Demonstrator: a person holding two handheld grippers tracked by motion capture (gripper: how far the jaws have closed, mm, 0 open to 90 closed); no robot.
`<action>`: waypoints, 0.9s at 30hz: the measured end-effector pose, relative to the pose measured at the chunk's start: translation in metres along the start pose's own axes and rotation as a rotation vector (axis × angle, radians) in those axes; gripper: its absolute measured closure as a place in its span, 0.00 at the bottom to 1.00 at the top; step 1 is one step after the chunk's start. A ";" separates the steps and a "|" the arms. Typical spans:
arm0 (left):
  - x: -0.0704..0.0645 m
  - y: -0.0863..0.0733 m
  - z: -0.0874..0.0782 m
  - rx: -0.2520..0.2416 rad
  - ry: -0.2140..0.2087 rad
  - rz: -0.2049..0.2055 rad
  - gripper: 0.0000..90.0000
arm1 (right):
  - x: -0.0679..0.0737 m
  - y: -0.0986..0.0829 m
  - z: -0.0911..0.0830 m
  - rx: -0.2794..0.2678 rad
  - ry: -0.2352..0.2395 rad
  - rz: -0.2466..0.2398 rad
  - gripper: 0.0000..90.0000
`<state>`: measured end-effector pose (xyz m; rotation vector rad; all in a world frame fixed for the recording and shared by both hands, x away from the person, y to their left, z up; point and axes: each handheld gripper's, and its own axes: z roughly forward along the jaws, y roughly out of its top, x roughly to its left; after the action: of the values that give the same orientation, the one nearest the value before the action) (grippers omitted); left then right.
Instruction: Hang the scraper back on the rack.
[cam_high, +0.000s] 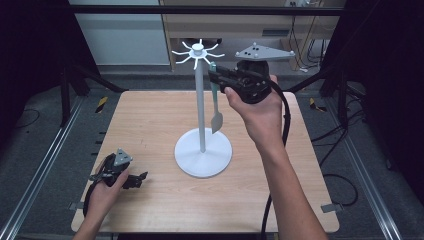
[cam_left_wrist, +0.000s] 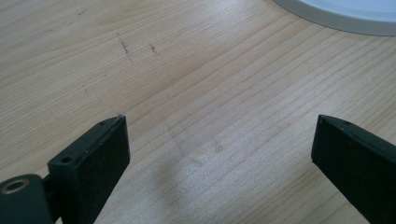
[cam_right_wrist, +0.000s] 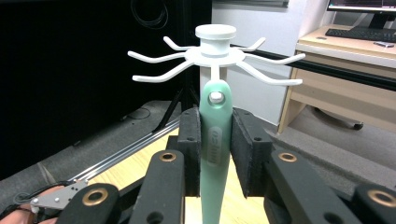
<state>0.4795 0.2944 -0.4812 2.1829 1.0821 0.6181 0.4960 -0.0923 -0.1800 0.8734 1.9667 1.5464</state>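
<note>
Green spatula (cam_right_wrist: 215, 140) on rack hook (cam_right_wrist: 215, 97) (right gripper (cam_right_wrist: 215, 149) jaws clamped).

1. The stand's base (cam_left_wrist: 345, 14) is cut off by the top edge in the left gripper view.
2. The spatula's (cam_right_wrist: 215, 154) lower end runs off the bottom edge in the right gripper view.
3. The right hand (cam_high: 257, 112) hides part of its gripper (cam_high: 220, 76).

Light wooden table (cam_high: 150, 120) — white rack base (cam_high: 203, 159) standing mid-top.
</note>
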 end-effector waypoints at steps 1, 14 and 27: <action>0.000 0.000 0.000 0.000 0.000 0.000 0.05 | 0.000 0.000 0.001 0.000 -0.002 -0.001 0.83; 0.000 0.000 0.000 0.002 0.000 0.000 0.05 | 0.001 -0.003 0.004 -0.016 -0.012 0.000 0.83; 0.000 0.000 0.000 0.002 -0.001 0.001 0.05 | 0.001 -0.005 0.001 -0.029 -0.018 0.003 0.76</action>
<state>0.4794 0.2944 -0.4813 2.1851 1.0810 0.6164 0.4951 -0.0912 -0.1848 0.8759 1.9269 1.5595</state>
